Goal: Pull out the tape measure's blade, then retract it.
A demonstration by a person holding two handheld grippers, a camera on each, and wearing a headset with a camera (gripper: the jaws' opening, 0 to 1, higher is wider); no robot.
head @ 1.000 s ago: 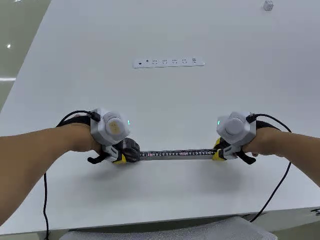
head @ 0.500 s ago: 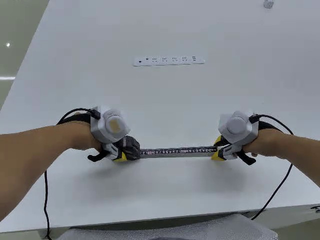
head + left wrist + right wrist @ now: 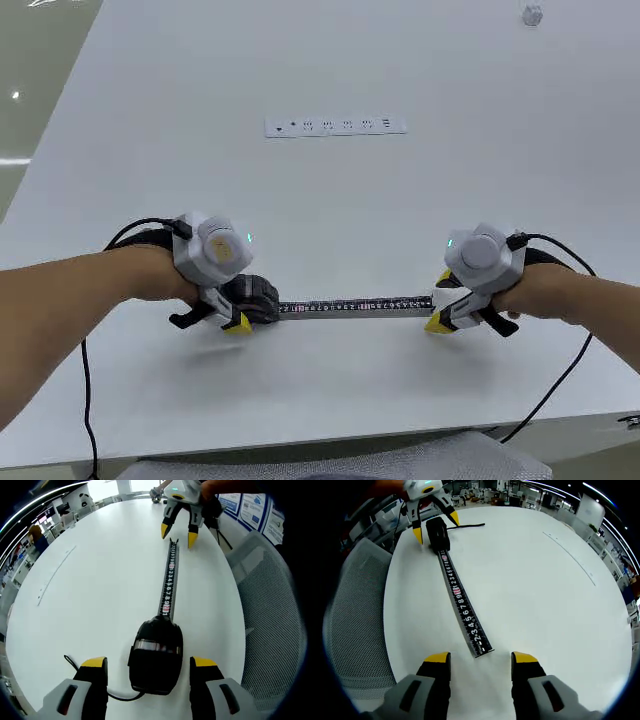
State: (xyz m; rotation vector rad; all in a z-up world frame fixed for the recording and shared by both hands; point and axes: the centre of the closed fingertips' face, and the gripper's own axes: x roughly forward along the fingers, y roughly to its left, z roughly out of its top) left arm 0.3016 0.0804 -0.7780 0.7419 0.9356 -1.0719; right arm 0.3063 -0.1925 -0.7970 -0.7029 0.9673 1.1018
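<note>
Right hand-held gripper [image 3: 481,658] open wide, jaws flanking blade tip [image 3: 479,646], not touching.

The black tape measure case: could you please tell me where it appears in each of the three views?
Head view: the black tape measure case sits lower left, at the left gripper.
Left gripper view: the case is at bottom centre, between that gripper's own yellow-tipped jaws.
Right gripper view: the case is upper left, between the far gripper's jaws.
Shared landmark: the numbered silver blade running out from the case.
</note>
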